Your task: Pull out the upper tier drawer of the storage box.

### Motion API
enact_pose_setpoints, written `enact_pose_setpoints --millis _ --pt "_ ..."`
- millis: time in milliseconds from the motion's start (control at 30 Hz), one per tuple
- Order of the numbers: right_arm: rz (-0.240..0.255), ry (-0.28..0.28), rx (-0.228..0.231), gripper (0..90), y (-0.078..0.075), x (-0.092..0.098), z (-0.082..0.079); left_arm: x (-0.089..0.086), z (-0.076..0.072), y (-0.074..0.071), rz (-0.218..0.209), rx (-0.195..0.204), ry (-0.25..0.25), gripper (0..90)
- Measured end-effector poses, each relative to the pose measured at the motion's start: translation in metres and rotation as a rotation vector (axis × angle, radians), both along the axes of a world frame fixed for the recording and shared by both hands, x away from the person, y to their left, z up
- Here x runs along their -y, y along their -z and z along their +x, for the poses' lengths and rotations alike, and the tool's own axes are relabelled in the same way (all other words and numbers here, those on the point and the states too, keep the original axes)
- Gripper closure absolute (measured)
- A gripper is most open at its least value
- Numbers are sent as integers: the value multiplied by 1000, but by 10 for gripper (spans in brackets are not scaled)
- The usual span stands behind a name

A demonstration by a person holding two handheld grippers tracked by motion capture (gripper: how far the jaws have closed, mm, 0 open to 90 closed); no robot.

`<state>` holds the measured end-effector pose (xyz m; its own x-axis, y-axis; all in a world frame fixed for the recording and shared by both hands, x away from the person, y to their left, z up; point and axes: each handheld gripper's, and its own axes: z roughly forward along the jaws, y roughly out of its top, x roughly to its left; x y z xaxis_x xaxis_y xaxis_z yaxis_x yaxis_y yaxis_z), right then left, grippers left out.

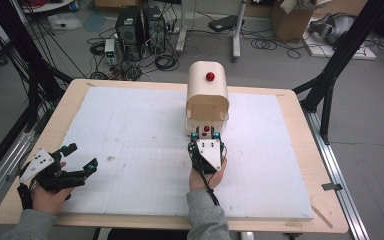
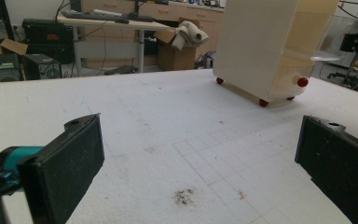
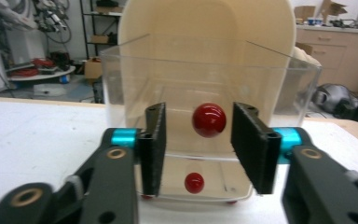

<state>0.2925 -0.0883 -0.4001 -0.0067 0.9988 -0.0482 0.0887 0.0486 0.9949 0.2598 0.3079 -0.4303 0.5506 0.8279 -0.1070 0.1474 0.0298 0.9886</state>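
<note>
A cream box [image 1: 207, 90] with a rounded top and a red knob [image 1: 210, 76] on it stands at the middle back of the white foam board [image 1: 130, 125]. A clear drawer [image 3: 209, 84] forms its near face and carries a red knob [image 3: 209, 119]. My right gripper [image 1: 206, 135] is open, one jaw on each side of that knob [image 1: 206, 129], with gaps both sides in the right gripper view [image 3: 199, 135]. A smaller red ball [image 3: 194, 182] shows low behind the clear wall. My left gripper [image 1: 82, 156] is open and holds nothing near the board's front left [image 2: 200, 144], far from the box [image 2: 261, 46].
The board lies on a wooden table [image 1: 300, 150]. A dark smudge [image 2: 184, 197] marks the board near the left gripper. Beyond the table, computer towers [image 1: 140, 25] and cables lie on the floor. Black frame legs [image 1: 330, 85] stand at the right.
</note>
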Motion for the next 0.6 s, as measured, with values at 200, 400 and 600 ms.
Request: enact_pose_setpoints --millis 200,400,600 --pt "32 -50 -11 122 -1 4 1 0 0 0 -2 -1 -3 17" --pt "43 -90 -19 1 -2 8 2 1 0 0 -1 2 1 17" --pt "41 -91 -20 0 -3 9 1 0 0 0 -3 3 -1 17"
